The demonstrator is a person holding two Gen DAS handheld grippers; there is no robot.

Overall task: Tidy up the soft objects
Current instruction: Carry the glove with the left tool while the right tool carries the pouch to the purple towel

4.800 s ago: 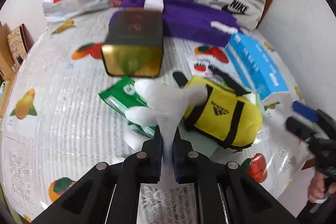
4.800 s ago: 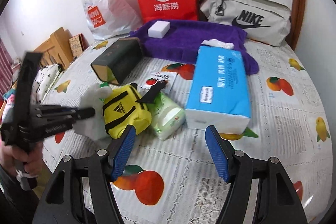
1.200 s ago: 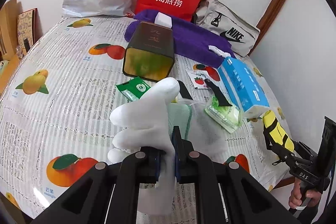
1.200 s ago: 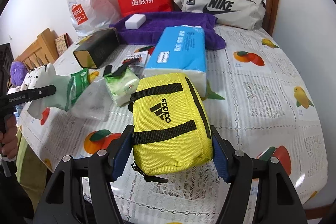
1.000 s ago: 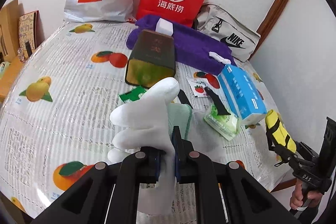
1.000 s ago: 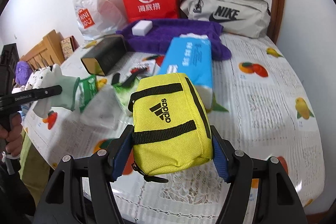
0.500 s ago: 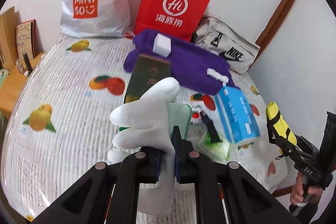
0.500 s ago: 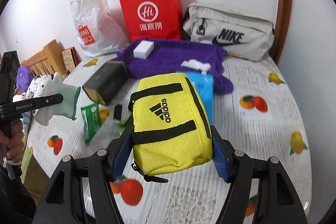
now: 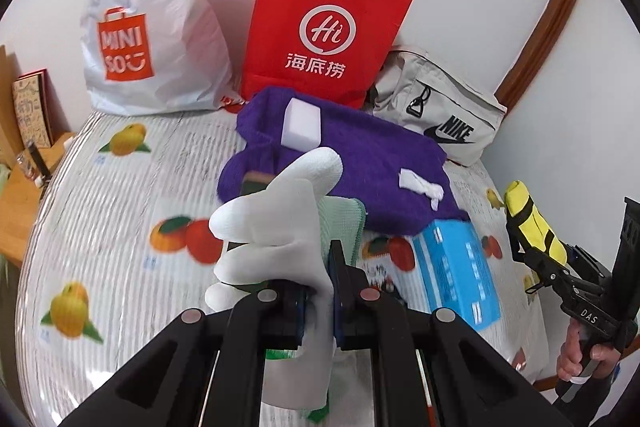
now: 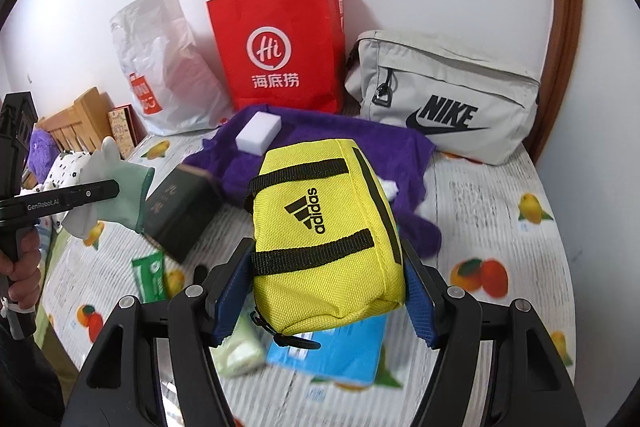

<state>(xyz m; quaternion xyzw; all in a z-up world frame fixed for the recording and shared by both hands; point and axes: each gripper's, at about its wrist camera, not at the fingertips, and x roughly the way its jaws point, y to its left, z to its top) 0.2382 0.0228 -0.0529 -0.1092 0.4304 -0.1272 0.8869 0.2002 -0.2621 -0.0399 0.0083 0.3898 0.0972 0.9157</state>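
Glove [image 9: 276, 227] first, out on the left: white with a pale green cuff, it is pinched tight in the left hand-held gripper [image 9: 318, 291], jaws nearly together on the fabric, and it hangs clear above the desk [image 9: 100, 227] with its fruit-print cloth. Further back lie the purple towel [image 9: 372, 163] with a white sponge [image 9: 302, 125] and a scrap of tissue [image 9: 420, 187] on it, and behind those the white Miniso bag [image 9: 156, 39], the red paper bag [image 9: 328, 39] and the grey Nike bag [image 9: 440, 115] stand against the wall. Move right and there is the yellow pouch [image 10: 324, 247], squeezed across its width between the blue pads of the right hand-held gripper [image 10: 324, 291], jaws half spread around it, also up off the surface. Below it sit a dark box [image 10: 180, 211], a green packet [image 10: 150, 277] and the blue tissue pack [image 10: 340, 351]. So this looks like the carry step, both soft things lifted and aimed at the back of the desk. Next, I reckon, each needs lowering onto the towel near the sponge and tissue, grips kept firm until they rest, and the pouch's dangling zip pull kept from snagging.
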